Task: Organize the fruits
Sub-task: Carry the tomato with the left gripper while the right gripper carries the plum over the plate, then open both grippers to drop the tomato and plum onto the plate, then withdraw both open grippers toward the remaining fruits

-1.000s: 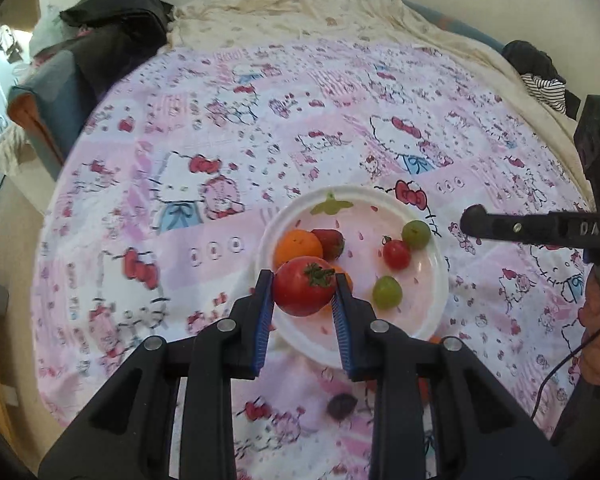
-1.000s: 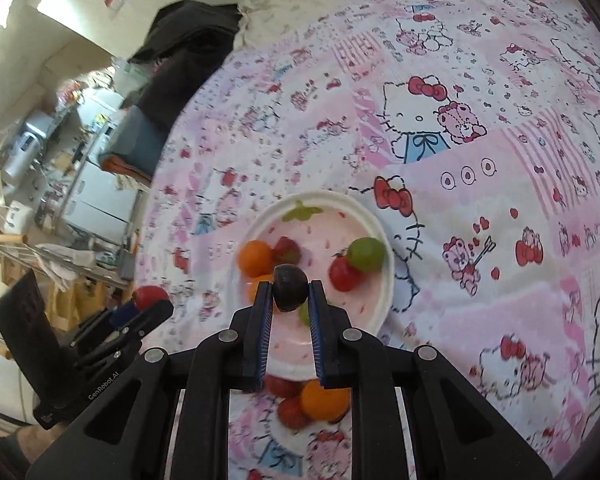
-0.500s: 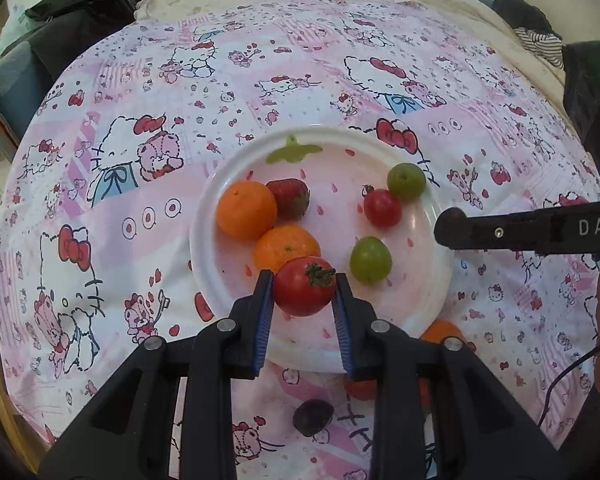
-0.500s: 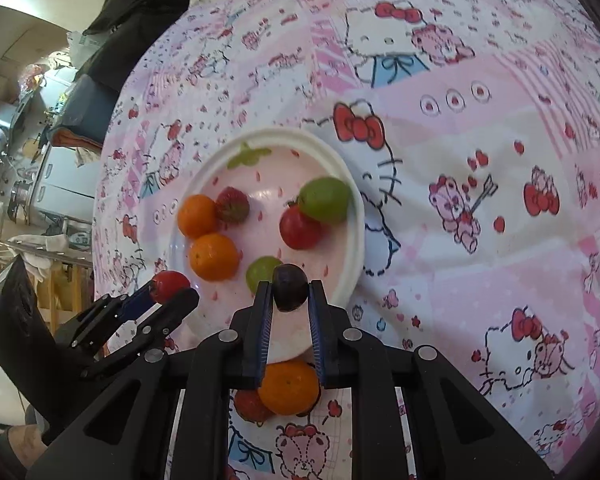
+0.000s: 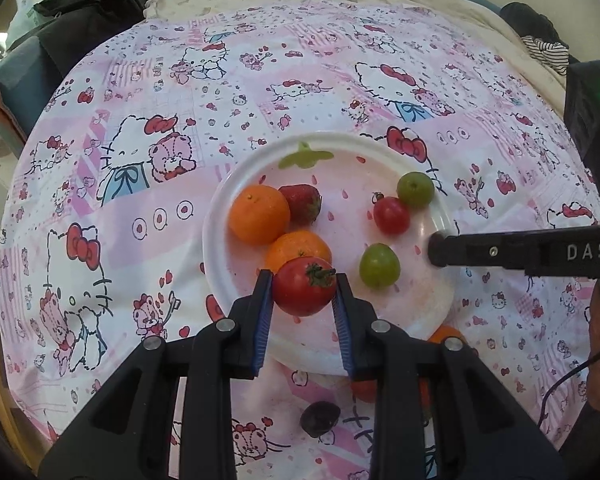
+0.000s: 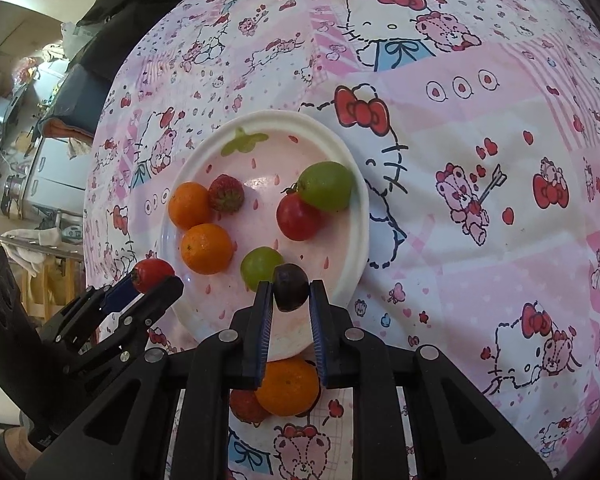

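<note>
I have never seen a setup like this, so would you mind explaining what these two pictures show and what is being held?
There is no robot here: a person holds a two-finger claw in each hand, and each claw carries a wide-angle camera looking along its fingers. One picture comes from the left claw, shut on a red tomato. The other comes from the right claw, shut on a small dark plum-like fruit. Both hang over a white plate on a cartoon-print cloth. On the plate lie two oranges, a strawberry, a small tomato and two green fruits. More fruit lies on the cloth near the plate's closer edge, partly hidden.
</note>
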### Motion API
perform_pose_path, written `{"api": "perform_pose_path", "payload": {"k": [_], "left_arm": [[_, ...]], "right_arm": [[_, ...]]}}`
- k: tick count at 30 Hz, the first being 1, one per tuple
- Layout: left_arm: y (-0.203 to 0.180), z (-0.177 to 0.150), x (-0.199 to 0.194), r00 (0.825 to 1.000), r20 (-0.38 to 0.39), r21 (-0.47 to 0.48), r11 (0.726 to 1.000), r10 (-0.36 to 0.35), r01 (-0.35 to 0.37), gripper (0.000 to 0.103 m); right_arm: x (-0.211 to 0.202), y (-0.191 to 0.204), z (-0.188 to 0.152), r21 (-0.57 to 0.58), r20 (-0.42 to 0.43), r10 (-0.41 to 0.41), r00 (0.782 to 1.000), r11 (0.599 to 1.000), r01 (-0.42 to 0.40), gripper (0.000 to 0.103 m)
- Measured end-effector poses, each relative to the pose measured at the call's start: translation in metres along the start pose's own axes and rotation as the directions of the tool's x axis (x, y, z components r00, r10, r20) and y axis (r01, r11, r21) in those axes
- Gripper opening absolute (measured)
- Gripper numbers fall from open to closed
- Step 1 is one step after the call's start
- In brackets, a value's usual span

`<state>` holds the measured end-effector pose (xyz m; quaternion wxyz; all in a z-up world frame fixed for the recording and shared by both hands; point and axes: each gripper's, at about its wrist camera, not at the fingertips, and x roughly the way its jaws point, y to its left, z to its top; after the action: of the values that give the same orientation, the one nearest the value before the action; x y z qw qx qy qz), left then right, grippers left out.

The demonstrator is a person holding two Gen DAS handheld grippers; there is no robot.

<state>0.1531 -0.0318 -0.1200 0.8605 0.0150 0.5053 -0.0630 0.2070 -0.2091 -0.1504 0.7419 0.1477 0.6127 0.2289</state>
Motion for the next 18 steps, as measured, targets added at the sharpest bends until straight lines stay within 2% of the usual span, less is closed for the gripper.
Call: {"api": "perform_pose_path", "payload": {"k": [3,4,5,6,7,8,9,11,18], "left_arm": [[-0.002,0.002,-0.001,1.000,-0.015,-0.003,1.000,-0.004,0.004,0.026],[-0.002,0.002,-0.003,1.000,-0.011,-0.006,1.000,-0.002,0.002,0.031],[-0.001,0.002,-0.004,1.000,-0.005,-0.010,1.000,0.001,-0.001,0.048],[0.000,0.003,-0.009,1.000,0.017,-0.022,1.000,0.007,-0.007,0.058],[0.002,0.004,-0.013,0.999,0.040,-0.033,0.999,0.008,-0.007,0.072],[0.003,0.004,-0.017,0.998,0.059,-0.041,0.999,0.006,-0.004,0.077],[0.005,0.005,-0.021,0.997,0.077,-0.049,0.999,0.003,0.000,0.079],[0.007,0.007,-0.024,0.996,0.086,-0.061,0.998,-0.004,0.009,0.079],[0.016,0.011,-0.032,0.994,0.112,-0.091,0.996,0.010,0.000,0.079]], "right_arm": [[-0.003,0.001,0.001,0.006,0.015,0.019,1.000,1.000,-0.019,0.022],[-0.006,0.002,0.002,0.010,0.032,0.037,0.999,0.999,-0.037,0.022],[-0.010,0.002,0.003,0.012,0.047,0.055,0.997,0.998,-0.056,0.023],[-0.012,0.003,0.004,0.014,0.055,0.064,0.996,0.998,-0.065,0.023],[-0.014,0.003,0.005,0.016,0.062,0.069,0.996,0.997,-0.070,0.024],[-0.016,0.003,0.006,0.020,0.071,0.071,0.995,0.997,-0.073,0.032],[-0.019,0.002,0.007,0.027,0.081,0.074,0.994,0.997,-0.076,0.038],[-0.025,0.000,0.007,0.039,0.117,0.089,0.989,0.995,-0.095,0.070],[-0.038,0.003,0.011,0.026,0.161,0.085,0.983,0.996,-0.091,0.072]]}}
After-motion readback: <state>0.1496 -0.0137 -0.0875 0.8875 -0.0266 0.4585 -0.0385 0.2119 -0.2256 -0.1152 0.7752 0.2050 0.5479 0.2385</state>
